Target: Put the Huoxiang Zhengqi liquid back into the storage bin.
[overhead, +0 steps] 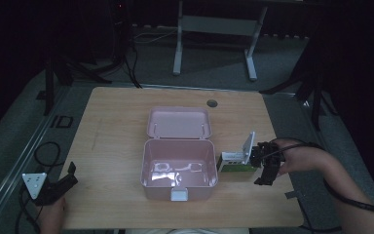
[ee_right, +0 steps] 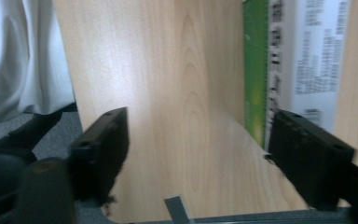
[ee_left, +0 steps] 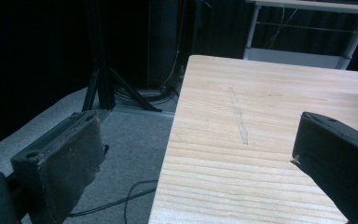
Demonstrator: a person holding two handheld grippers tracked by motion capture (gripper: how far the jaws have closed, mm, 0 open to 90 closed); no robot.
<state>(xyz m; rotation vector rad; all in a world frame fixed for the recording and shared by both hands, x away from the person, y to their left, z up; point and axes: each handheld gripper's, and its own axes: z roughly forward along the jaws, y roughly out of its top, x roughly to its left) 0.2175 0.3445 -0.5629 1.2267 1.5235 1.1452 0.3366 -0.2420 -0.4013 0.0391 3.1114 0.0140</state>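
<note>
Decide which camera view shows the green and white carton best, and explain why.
The high view: the green and white carton shows whole beside the pink box. The right gripper view shows a blurred part of its printed side; the left gripper view shows bare table.

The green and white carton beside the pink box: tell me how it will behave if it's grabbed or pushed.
The green and white carton looks like thin printed cardboard, so probably light and easy to dent. Its flap stands open, so it may flex or snag. It lies flat on the table, so a push should slide it, not tip it.
</note>
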